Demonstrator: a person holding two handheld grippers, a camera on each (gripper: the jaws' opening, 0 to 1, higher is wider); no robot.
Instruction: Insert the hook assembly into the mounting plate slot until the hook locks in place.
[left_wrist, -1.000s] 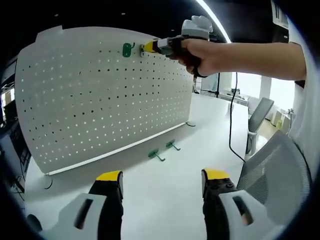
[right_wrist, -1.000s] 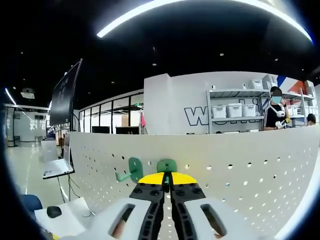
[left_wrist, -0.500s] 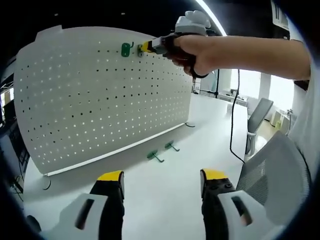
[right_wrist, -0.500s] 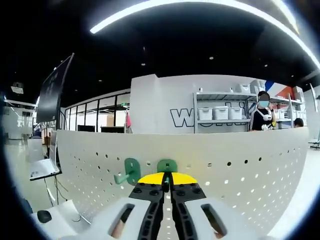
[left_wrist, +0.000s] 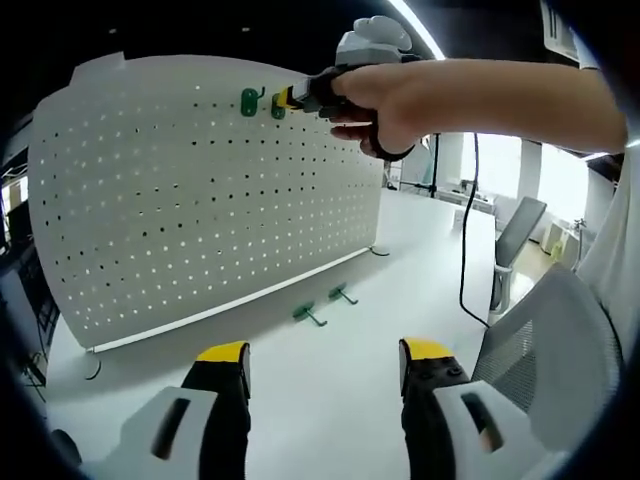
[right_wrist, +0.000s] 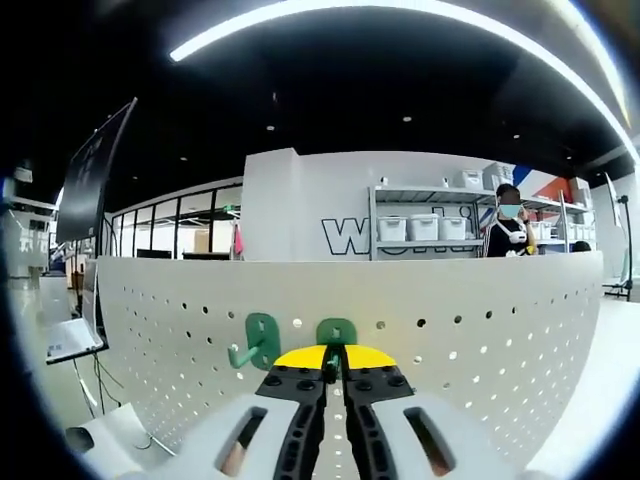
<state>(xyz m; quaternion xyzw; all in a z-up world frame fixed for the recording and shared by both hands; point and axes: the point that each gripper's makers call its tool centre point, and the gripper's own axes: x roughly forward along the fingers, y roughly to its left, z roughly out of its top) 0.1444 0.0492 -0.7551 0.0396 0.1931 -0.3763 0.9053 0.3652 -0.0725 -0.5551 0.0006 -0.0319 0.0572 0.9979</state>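
Two tongs: your right gripper (right_wrist: 335, 358) is clamped on a hook (right_wrist: 336, 333) at the pegboard (right_wrist: 480, 330); your left gripper (left_wrist: 322, 362) stands apart, empty.

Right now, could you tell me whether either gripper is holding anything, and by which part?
The right gripper is shut on a green hook at the pegboard, gripping its lower part below the backplate. The left gripper is open and holds nothing.
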